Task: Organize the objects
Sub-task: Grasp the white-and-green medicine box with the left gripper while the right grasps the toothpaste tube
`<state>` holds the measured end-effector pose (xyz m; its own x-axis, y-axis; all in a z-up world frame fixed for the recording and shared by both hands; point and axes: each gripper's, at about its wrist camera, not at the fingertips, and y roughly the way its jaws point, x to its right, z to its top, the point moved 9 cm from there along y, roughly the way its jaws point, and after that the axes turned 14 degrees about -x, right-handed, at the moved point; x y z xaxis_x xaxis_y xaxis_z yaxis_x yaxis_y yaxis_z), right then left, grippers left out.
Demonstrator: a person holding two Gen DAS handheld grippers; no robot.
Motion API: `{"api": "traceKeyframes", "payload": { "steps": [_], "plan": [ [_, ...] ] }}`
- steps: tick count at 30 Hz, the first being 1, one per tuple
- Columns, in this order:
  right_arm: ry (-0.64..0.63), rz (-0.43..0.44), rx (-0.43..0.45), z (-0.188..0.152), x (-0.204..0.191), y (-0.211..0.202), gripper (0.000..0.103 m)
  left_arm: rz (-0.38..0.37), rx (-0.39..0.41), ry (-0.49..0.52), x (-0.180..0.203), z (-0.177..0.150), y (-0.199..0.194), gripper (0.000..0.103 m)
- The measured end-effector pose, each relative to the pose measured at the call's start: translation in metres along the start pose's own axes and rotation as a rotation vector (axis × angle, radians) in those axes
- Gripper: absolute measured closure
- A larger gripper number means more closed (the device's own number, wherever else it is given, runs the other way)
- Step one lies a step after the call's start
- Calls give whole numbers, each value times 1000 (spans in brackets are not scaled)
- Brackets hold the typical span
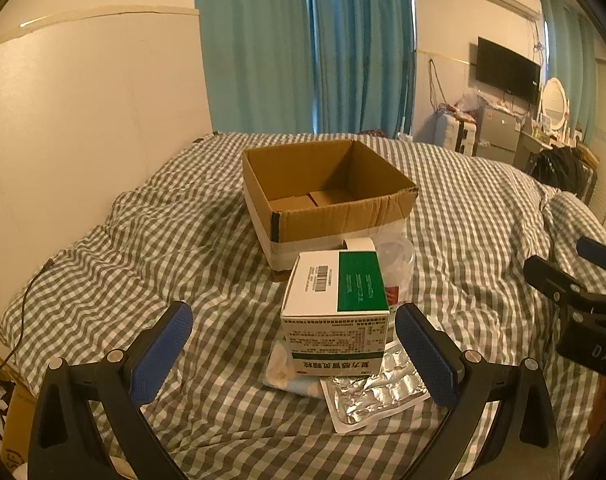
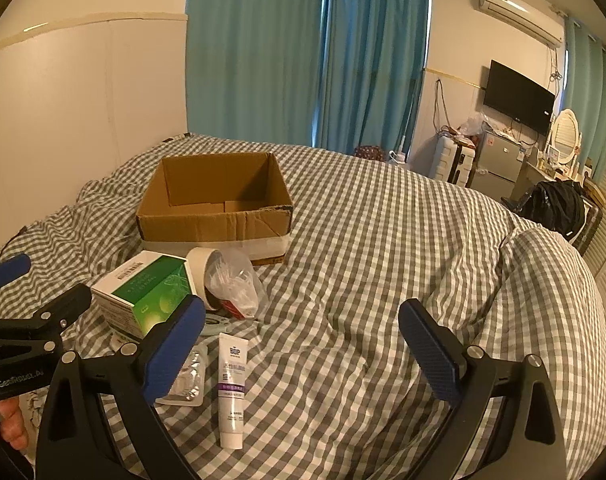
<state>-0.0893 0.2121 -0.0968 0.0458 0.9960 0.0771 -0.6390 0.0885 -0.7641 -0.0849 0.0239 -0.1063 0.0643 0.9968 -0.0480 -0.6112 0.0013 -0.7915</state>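
Note:
An open cardboard box (image 1: 327,188) (image 2: 215,200) sits on the checked bed. In front of it lie a green-and-white medicine box (image 1: 337,304) (image 2: 143,292), a tape roll (image 2: 199,272), a clear plastic bag (image 2: 235,284), a foil blister pack (image 1: 379,396) (image 2: 185,376) and a white tube (image 2: 233,388). My left gripper (image 1: 293,356) is open, its fingers either side of the medicine box, just short of it. My right gripper (image 2: 303,352) is open and empty over bare bedding, right of the tube. The right gripper also shows in the left wrist view (image 1: 575,280), and the left gripper in the right wrist view (image 2: 27,292).
The bed (image 2: 383,240) has a rumpled grey checked cover and a pillow (image 2: 551,280) at right. A wall runs along the left. Blue curtains (image 2: 303,52), a TV (image 2: 519,96), a fridge and a black bag (image 2: 559,204) stand beyond the bed.

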Motion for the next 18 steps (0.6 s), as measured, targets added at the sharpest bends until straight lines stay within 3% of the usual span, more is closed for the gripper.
{"api": "traceKeyframes", "payload": {
  "steps": [10, 18],
  "plan": [
    [-17, 12, -54, 3, -3, 21, 5, -73, -81, 24, 13, -3, 37, 0],
    [-30, 61, -180, -16, -11, 65, 10, -47, -105, 82, 28, -8, 72, 0]
  ]
}}
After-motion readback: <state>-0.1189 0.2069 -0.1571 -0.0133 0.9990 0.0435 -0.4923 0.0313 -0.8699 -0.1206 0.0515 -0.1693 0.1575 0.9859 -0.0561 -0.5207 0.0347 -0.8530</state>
